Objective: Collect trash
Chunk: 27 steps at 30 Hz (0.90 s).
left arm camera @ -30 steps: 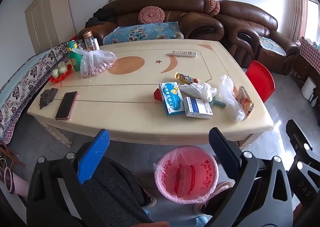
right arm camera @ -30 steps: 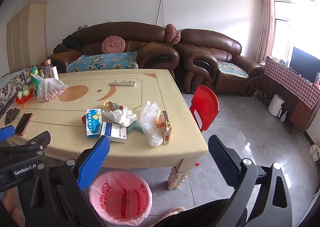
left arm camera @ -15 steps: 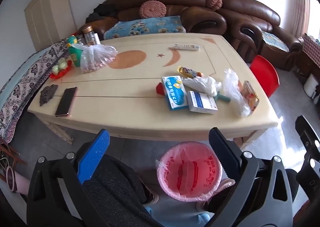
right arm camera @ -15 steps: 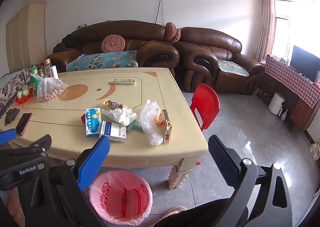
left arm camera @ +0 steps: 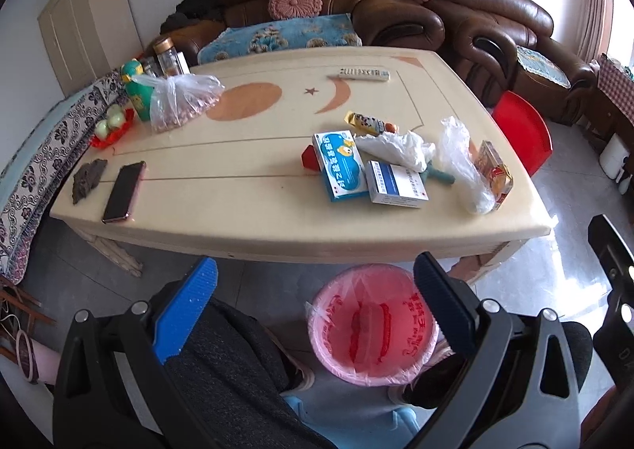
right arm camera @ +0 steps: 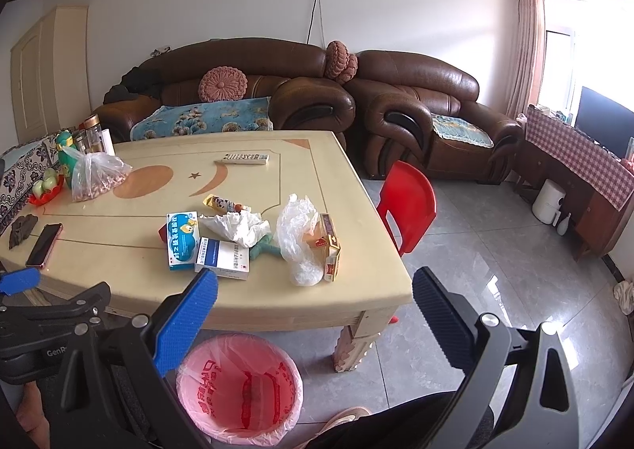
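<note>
A cluster of trash lies on the cream table (left arm camera: 245,207): a blue box (left arm camera: 340,165), a white-and-blue box (left arm camera: 396,184), crumpled white tissue (left arm camera: 396,149), a clear plastic bag (left arm camera: 461,167), a small yellow-red carton (left arm camera: 493,171) and a snack wrapper (left arm camera: 366,122). The same cluster shows in the right wrist view, with the blue box (right arm camera: 182,245) and the bag (right arm camera: 297,239). A pink-lined bin (left arm camera: 372,326) stands on the floor below the table's front edge; it also shows in the right wrist view (right arm camera: 239,385). My left gripper (left arm camera: 315,306) and right gripper (right arm camera: 315,306) are open, empty, held short of the table.
A phone (left arm camera: 123,191), a dark cloth (left arm camera: 88,179), a bag of nuts (left arm camera: 178,102), jars (left arm camera: 168,56), a fruit dish (left arm camera: 111,128) and a remote (left arm camera: 362,73) are on the table. A red chair (right arm camera: 410,207) stands right. Brown sofas (right arm camera: 277,92) stand behind.
Both grippers have risen slightly and tilted toward the table, so the trash cluster looks closer. Both stay open. Nothing on the table has moved.
</note>
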Each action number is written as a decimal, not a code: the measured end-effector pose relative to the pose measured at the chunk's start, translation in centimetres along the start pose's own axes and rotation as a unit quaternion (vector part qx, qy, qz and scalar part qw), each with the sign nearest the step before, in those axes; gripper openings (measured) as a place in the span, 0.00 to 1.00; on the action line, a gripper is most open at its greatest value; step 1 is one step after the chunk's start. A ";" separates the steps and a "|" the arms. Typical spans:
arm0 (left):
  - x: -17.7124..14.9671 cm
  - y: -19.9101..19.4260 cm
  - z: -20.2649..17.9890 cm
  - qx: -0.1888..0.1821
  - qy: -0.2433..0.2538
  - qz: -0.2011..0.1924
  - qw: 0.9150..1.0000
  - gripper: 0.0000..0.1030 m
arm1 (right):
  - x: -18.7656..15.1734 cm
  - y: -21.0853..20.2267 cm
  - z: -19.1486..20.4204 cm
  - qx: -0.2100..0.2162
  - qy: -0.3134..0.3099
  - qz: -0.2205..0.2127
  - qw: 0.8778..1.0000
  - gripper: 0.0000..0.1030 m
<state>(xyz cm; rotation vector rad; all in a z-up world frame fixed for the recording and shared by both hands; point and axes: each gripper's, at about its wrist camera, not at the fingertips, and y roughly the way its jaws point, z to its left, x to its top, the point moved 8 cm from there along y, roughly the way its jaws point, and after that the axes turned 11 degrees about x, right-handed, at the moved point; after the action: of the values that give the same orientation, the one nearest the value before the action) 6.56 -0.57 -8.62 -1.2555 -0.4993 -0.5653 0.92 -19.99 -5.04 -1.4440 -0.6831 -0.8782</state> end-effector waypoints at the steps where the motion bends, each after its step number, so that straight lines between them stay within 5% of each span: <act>1: 0.0 0.0 -0.1 -0.001 0.000 0.000 1.000 0.94 | -0.1 0.1 -0.1 0.000 0.000 0.000 1.000 0.94; 27: 0.6 2.1 -0.7 0.001 0.005 0.017 1.000 0.94 | 0.0 3.0 -0.9 0.006 0.011 0.027 1.000 0.94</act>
<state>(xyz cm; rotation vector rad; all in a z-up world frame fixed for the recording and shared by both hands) 8.38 -0.85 -9.95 -1.2573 -0.4702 -0.5421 3.37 -21.16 -6.70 -1.4340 -0.6293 -0.8443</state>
